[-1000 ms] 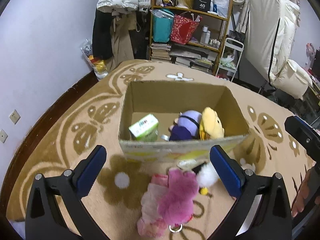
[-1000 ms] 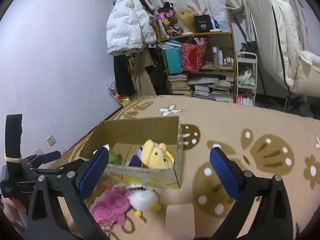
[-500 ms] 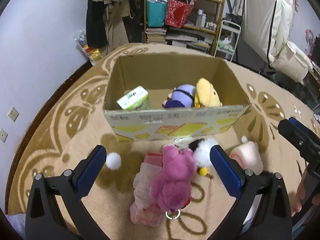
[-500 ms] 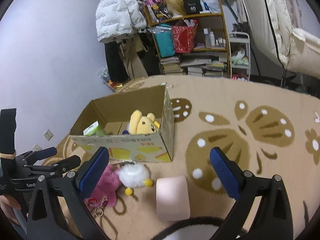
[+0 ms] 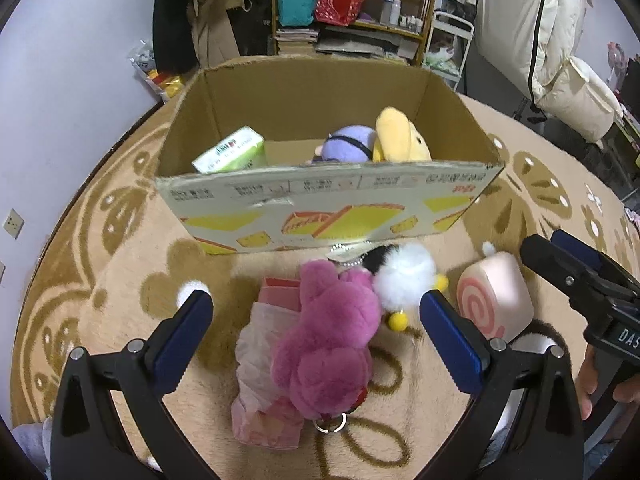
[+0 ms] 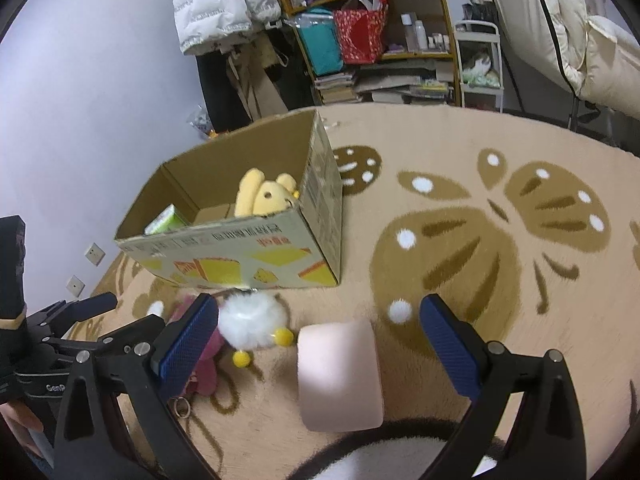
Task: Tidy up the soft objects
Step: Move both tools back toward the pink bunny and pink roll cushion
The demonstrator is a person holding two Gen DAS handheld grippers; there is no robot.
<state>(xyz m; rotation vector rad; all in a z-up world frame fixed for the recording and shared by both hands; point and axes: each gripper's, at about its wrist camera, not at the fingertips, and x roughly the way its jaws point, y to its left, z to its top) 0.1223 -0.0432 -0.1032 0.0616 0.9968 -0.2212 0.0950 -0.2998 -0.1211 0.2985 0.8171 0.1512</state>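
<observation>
Two blue-padded grippers you hold spread wide and empty, left gripper (image 5: 316, 328) over the fuzzy pink plush toy (image 5: 328, 344), right gripper (image 6: 320, 336) over the pale pink swiss-roll cushion (image 6: 338, 376), open brown cardboard box (image 5: 332, 204) beyond on the far side.

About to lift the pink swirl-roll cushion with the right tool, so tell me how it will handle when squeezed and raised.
The pink swirl-roll cushion looks like foam or plush, so it will probably compress between the right tool pads and weigh little. Its rounded roll shape suggests it may roll on the carpet if nudged. It lies between the open pads, untouched.
</observation>
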